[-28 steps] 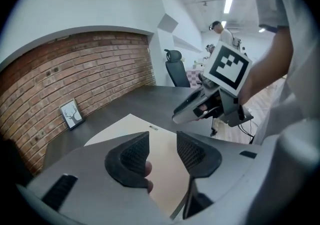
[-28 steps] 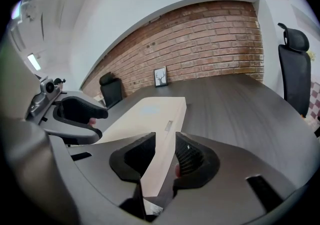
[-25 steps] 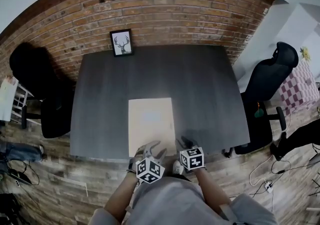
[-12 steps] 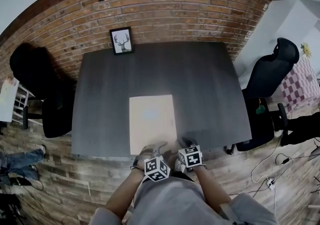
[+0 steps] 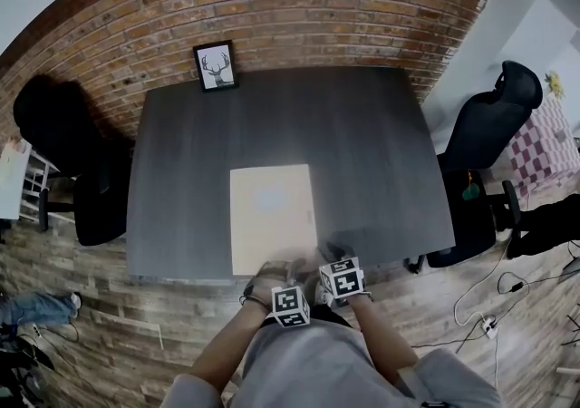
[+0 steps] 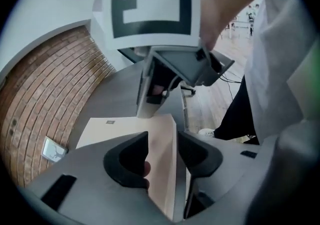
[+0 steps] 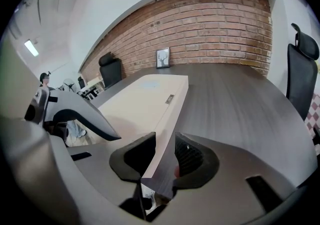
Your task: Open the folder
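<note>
A beige folder (image 5: 272, 216) lies shut and flat on the dark table (image 5: 181, 179), close to its near edge. Both grippers are at the folder's near right corner. In the left gripper view, my left gripper (image 6: 162, 148) points steeply down, and the folder's (image 6: 125, 129) near edge shows in the gap between its jaws. Those jaws have just been opening and do not press on it. My right gripper (image 7: 165, 161) straddles the folder's right edge (image 7: 170, 104) beside the table's near edge, with a gap between its jaws. In the head view, the left gripper (image 5: 276, 270) and right gripper (image 5: 335, 257) sit side by side.
A framed deer picture (image 5: 216, 65) leans on the brick wall at the table's far left corner. Black office chairs stand left (image 5: 63, 152) and right (image 5: 489, 139) of the table. Cables (image 5: 480, 325) lie on the wooden floor.
My left gripper has dropped, rolled and shifted right toward the folder's near corner, closer to the right gripper. The right gripper has sunk slightly. The folder has not moved.
</note>
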Action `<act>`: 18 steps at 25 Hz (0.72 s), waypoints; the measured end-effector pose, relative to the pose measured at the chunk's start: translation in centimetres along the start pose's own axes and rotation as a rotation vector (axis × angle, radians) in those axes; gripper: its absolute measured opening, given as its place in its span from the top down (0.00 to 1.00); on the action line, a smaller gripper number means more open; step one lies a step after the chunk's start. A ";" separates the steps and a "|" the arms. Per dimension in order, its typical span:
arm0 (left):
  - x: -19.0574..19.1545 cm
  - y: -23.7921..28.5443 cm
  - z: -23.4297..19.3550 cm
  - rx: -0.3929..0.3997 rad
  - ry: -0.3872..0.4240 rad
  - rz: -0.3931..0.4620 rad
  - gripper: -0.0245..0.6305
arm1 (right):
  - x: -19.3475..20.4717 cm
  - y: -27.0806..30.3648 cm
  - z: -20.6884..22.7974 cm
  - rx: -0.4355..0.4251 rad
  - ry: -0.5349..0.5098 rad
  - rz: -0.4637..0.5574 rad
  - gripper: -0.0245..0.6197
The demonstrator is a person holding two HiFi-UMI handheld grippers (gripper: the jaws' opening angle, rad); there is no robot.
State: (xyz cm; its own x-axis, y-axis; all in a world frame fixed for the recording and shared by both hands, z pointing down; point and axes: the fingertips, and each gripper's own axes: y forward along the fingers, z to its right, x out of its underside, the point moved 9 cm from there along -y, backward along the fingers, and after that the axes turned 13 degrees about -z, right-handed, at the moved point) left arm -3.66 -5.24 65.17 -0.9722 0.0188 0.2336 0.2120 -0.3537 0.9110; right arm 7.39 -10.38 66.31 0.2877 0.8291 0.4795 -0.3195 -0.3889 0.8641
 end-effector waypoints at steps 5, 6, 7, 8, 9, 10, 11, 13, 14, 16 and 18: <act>-0.7 0.2 0.1 -0.047 0.045 -0.031 0.69 | 0.0 0.0 0.1 -0.004 -0.013 -0.010 0.81; -0.8 0.2 0.1 -0.057 0.061 -0.035 0.70 | 0.1 0.1 0.1 -0.005 -0.013 -0.010 0.81; -0.9 0.3 0.1 -0.064 0.075 -0.037 0.70 | 0.1 0.1 0.1 -0.004 -0.014 -0.011 0.81; -0.9 0.4 0.1 -0.069 0.082 -0.038 0.71 | 0.0 0.1 0.1 -0.004 -0.016 -0.012 0.81; -0.9 0.4 0.1 -0.071 0.082 -0.037 0.73 | 0.0 0.2 0.1 -0.004 -0.018 -0.014 0.81; -0.9 0.4 0.0 -0.071 0.076 -0.037 0.74 | 0.0 0.2 0.1 -0.005 -0.020 -0.016 0.82; -0.9 0.4 0.0 -0.070 0.069 -0.037 0.74 | 0.0 0.3 0.1 -0.007 -0.021 -0.017 0.81; -0.8 0.2 0.0 -0.072 0.060 -0.037 0.75 | -0.1 0.2 0.1 -0.008 -0.026 -0.019 0.82; -0.8 0.1 0.0 -0.074 0.056 -0.035 0.76 | -0.1 0.2 0.0 -0.008 -0.029 -0.019 0.81; -0.7 -0.2 0.0 -0.074 0.037 -0.032 0.77 | -0.2 0.1 0.0 -0.007 -0.032 -0.018 0.82; -0.6 -0.3 0.0 -0.071 0.013 -0.029 0.78 | -0.1 0.1 0.0 -0.008 -0.033 -0.020 0.81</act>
State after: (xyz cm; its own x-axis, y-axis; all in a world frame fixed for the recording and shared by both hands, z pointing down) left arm -3.12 -5.10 64.74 -0.9791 0.0184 0.2027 0.1766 -0.4184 0.8909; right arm 7.32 -10.52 66.30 0.3235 0.8230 0.4669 -0.3202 -0.3691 0.8725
